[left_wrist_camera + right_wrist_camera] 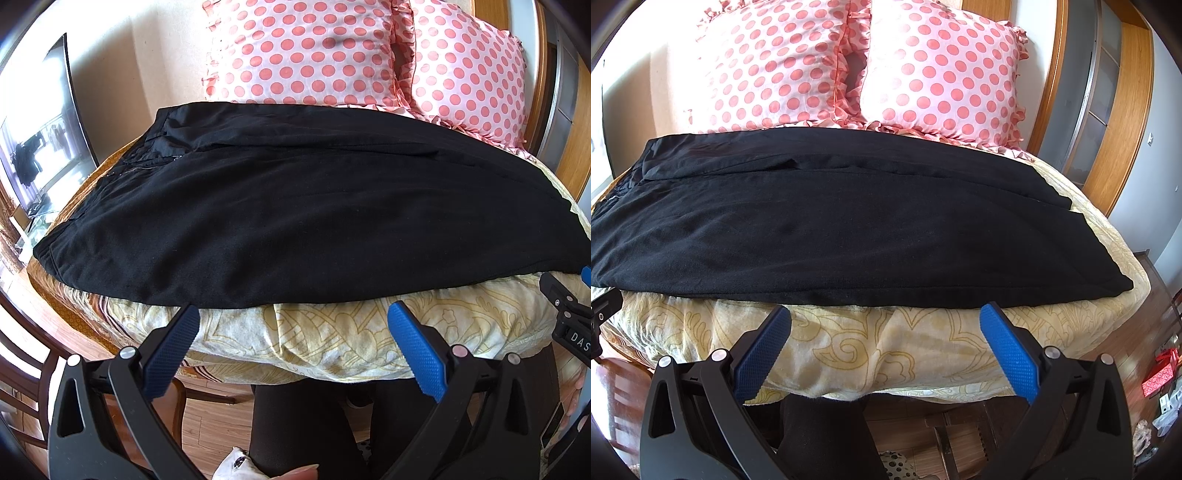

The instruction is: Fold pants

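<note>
Black pants (295,214) lie flat across the bed, folded lengthwise leg on leg, waistband and zipper at the left, leg ends at the right (1089,251). My left gripper (293,317) is open and empty, just short of the pants' near edge over the bedspread. My right gripper (886,319) is open and empty, also just short of the near edge, further right. The right gripper's body shows at the right edge of the left wrist view (569,314).
A yellow patterned bedspread (871,350) covers the bed. Two pink polka-dot pillows (775,66) (945,74) stand behind the pants. A wooden chair (29,384) stands at the left, a wooden door frame (1123,122) at the right. The person's dark-clad legs (306,424) are below.
</note>
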A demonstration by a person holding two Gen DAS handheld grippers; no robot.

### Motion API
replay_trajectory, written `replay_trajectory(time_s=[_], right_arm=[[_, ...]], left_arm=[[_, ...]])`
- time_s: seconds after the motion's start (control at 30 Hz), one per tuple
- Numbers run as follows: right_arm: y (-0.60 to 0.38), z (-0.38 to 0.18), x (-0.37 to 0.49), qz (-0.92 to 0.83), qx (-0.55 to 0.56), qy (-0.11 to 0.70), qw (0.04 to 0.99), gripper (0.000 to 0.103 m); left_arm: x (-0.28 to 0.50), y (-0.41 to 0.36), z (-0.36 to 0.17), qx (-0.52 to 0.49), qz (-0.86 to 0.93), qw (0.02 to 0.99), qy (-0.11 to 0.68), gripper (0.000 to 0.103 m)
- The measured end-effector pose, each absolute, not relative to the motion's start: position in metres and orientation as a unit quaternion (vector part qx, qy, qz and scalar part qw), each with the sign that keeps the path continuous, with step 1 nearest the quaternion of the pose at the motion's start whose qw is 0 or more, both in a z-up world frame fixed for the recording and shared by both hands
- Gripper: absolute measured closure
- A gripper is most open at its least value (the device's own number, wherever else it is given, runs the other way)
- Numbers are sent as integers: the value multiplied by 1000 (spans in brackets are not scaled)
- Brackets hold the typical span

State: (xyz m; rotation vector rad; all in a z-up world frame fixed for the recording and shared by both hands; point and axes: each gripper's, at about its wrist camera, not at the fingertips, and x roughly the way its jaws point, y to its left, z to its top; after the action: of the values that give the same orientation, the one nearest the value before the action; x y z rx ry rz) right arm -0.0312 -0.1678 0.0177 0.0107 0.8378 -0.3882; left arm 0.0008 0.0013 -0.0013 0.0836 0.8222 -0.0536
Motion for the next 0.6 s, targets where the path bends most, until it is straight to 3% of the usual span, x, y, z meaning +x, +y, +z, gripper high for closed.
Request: replay_trajectory(time_s=[0.6], right_arm=[[-163, 22, -27, -188, 5, 404, 895, 1]], left_arm=[[-4, 0, -4, 40, -28, 916, 398, 2]])
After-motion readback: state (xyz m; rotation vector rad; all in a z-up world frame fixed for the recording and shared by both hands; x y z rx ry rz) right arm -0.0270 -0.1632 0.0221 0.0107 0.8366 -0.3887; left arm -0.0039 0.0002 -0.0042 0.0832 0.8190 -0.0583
